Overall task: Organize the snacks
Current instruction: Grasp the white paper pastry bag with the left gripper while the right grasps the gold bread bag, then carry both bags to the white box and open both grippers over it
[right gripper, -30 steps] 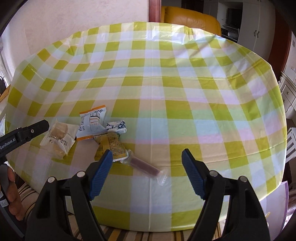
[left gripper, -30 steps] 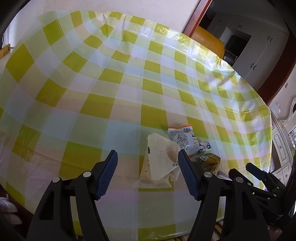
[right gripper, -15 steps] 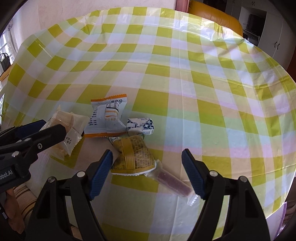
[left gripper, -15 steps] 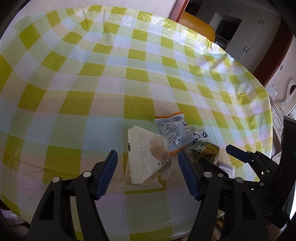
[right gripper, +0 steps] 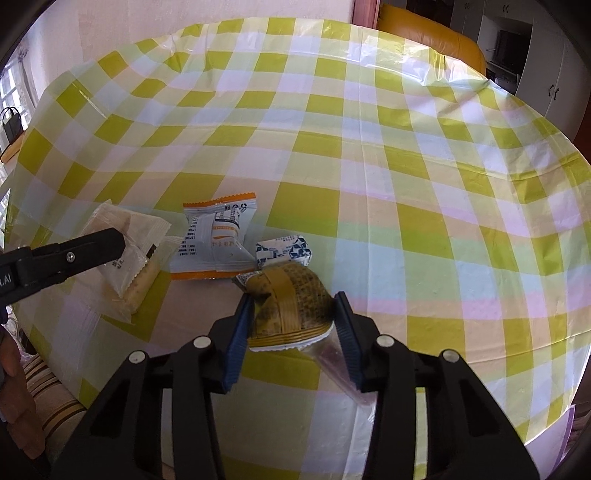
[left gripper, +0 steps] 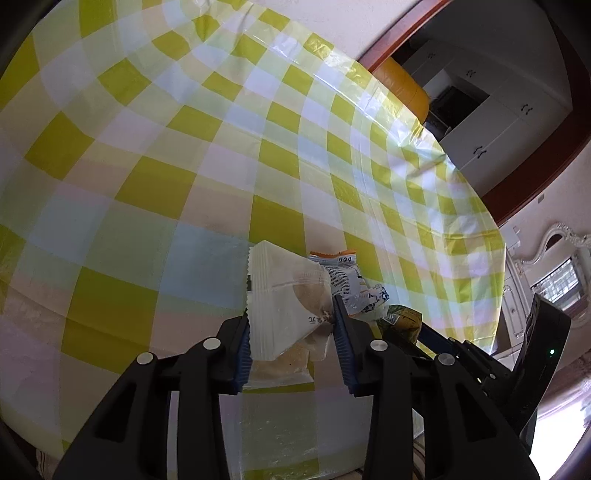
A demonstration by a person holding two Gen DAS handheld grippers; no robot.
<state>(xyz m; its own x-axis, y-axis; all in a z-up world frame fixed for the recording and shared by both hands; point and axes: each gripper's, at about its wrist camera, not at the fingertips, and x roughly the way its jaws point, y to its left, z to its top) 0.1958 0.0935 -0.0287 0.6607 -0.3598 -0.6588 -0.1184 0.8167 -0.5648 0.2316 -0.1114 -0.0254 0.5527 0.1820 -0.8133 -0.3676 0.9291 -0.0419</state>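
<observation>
Both fingers have just closed: left gripper point(left gripper: 291, 328) clamps translucent packet point(left gripper: 284, 302), right gripper point(right gripper: 293, 325) clamps yellow packet point(right gripper: 291, 299).

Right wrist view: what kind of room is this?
Likely a home dining or living room: a round table under a yellow-green checked plastic tablecloth, an orange-yellow chair or sofa back behind it, and white cabinets with a dark screen-like appliance.

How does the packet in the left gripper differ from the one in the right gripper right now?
The translucent white packet shows a pale round pastry inside; the golden-brown packet is opaque and printed. The white one is flat with a zigzag edge; the brown one bulges into a dome. Shared: the left gripper and right gripper have just closed, each pinching its packet.
</observation>
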